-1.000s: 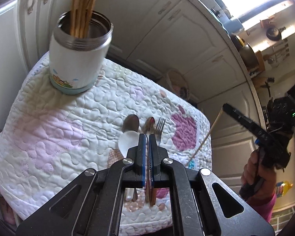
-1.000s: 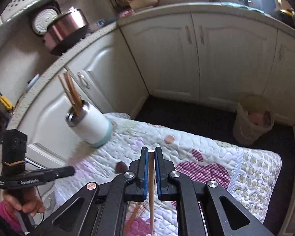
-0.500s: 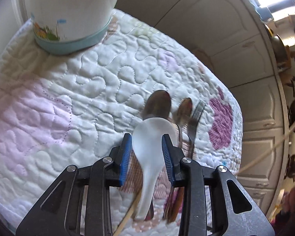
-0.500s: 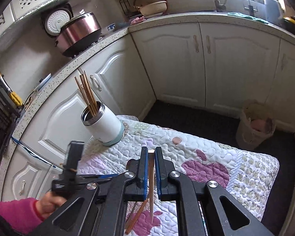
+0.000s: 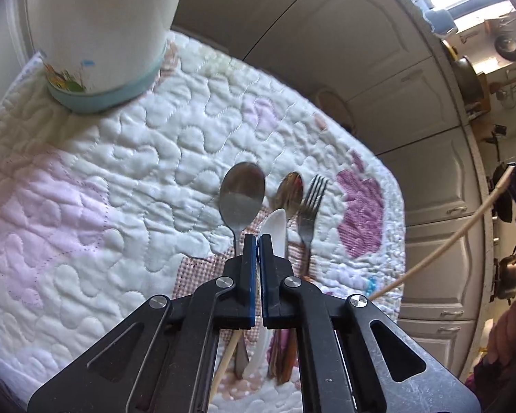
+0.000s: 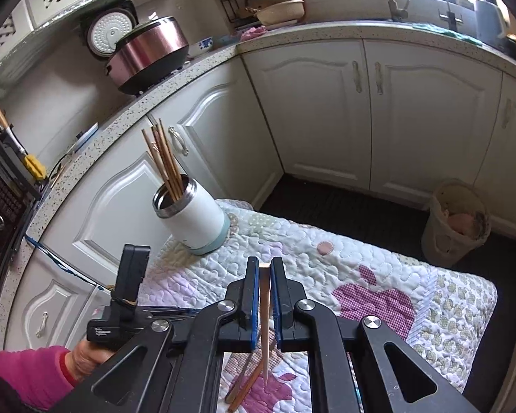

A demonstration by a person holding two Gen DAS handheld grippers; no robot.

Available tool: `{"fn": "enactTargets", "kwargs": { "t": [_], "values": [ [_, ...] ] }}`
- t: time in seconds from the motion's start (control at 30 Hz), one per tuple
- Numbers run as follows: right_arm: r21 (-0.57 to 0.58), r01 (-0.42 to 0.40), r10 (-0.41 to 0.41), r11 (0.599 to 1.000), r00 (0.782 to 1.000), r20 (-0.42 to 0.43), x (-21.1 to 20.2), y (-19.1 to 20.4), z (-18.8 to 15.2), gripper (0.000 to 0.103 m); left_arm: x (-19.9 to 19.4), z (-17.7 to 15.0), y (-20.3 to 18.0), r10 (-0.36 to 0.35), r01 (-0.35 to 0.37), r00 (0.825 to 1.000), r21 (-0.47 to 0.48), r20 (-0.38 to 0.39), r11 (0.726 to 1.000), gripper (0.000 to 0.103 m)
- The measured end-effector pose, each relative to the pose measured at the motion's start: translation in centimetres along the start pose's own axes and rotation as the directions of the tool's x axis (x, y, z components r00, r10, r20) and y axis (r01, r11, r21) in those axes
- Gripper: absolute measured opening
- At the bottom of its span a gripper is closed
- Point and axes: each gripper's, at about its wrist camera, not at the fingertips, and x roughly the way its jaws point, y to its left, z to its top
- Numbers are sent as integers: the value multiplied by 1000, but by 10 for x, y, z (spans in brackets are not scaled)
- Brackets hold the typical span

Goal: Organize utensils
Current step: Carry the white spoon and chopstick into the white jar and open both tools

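Observation:
My left gripper point(image 5: 258, 237) is down on the quilt among the utensils, shut on a white plastic spoon point(image 5: 274, 225) that stands on its edge between the pads. A large metal spoon point(image 5: 242, 192) lies just left of it, and a smaller spoon point(image 5: 290, 189) and a fork point(image 5: 311, 206) lie to the right. My right gripper point(image 6: 265, 261) hovers above the quilt, shut on a wooden chopstick point(image 6: 265, 327) with its tip pointing down. The white canister point(image 6: 192, 220) with a steel rim holds several chopsticks at the far left corner.
The quilt-covered table point(image 6: 378, 268) stands against white cabinets. A loose chopstick point(image 5: 227, 361) lies under my left gripper. A woven bin point(image 6: 457, 227) sits on the dark floor to the right. A hand in a pink sleeve point(image 6: 24, 371) holds the left gripper's handle.
My left gripper dropped toward the utensils, opened around the white spoon's bowl, then closed, and the spoon turned onto its edge. My right gripper stayed put with its chopstick.

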Motion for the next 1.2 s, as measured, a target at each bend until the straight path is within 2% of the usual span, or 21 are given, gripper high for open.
{"fn": "enactTargets", "kwargs": {
  "t": [0.23, 0.37, 0.5, 0.57, 0.7, 0.83, 0.9, 0.93, 0.97, 1.2],
  "values": [
    [-28, -6, 7, 1000, 1000, 17, -7, 14, 8, 6, -29, 2, 4, -23, 23, 999, -12, 48, 1000, 0],
    [-42, -18, 20, 999, 999, 40, -12, 24, 18, 6, -61, 6, 5, -40, 41, 994, -8, 101, 999, 0],
    [-61, -33, 37, 998, 997, 67, -14, 38, 35, 6, -103, 17, 1, -52, 52, 982, 4, 181, 999, 0],
    [-72, -41, 47, 997, 995, 83, -15, 46, 46, 6, -128, 27, -2, -52, 50, 971, 15, 234, 999, 0],
    [-93, -55, 66, 994, 990, 125, -16, 65, 76, 6, -172, 55, 0, -19, 14, 940, 17, 339, 1000, 0],
    [-118, -65, 84, 991, 982, 168, -15, 86, 110, 6, -204, 86, 7, 34, -32, 895, -12, 445, 999, 0],
    [-124, -71, 94, 990, 977, 191, -13, 97, 129, 6, -216, 101, 8, 77, -78, 863, -19, 499, 997, 0],
    [-127, -71, 95, 989, 976, 198, -12, 100, 135, 6, -220, 109, 8, 108, -113, 841, -23, 530, 993, 0],
    [-130, -72, 98, 989, 974, 206, -10, 104, 143, 6, -223, 114, 10, 122, -128, 830, -28, 545, 991, 0],
    [-123, -81, 111, 989, 960, 257, 26, 127, 185, 6, -214, 152, 34, 181, -164, 781, -84, 598, 983, 0]
  ]
}}
